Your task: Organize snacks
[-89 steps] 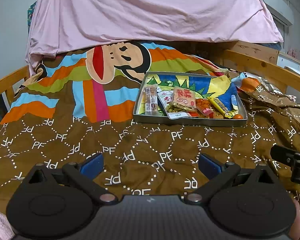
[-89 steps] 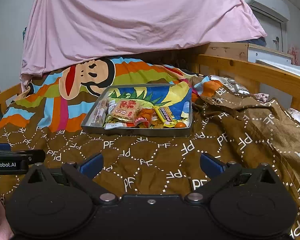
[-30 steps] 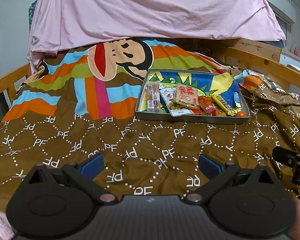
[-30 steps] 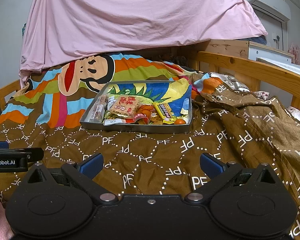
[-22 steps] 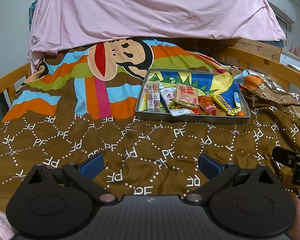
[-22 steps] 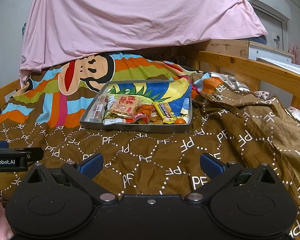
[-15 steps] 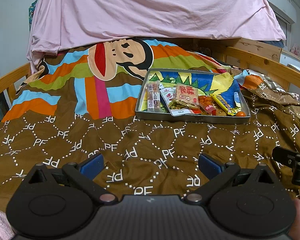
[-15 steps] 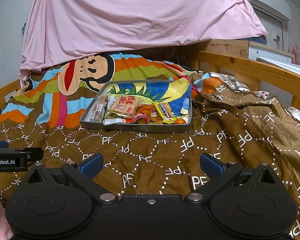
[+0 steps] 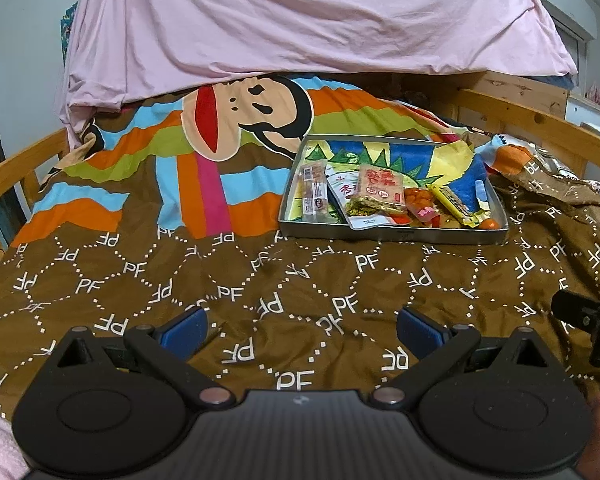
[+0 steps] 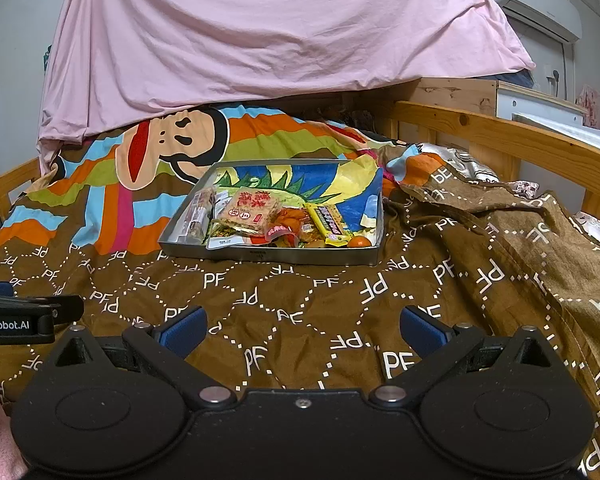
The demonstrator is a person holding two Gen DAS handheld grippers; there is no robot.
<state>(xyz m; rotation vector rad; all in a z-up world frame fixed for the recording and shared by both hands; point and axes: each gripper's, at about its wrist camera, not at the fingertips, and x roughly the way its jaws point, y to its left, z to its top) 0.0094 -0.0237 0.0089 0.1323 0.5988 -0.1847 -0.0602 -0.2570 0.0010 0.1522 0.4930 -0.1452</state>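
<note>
Snacks crowd the tray on the quilt, both grippers' jaws spread, seemingly unobstructed.

L + R wrist cams: low over bed, facing fwd to headboard end; both share snack tray, mid-distance; L view sits further left.

A metal tray rests on the quilt-covered bed.
</note>
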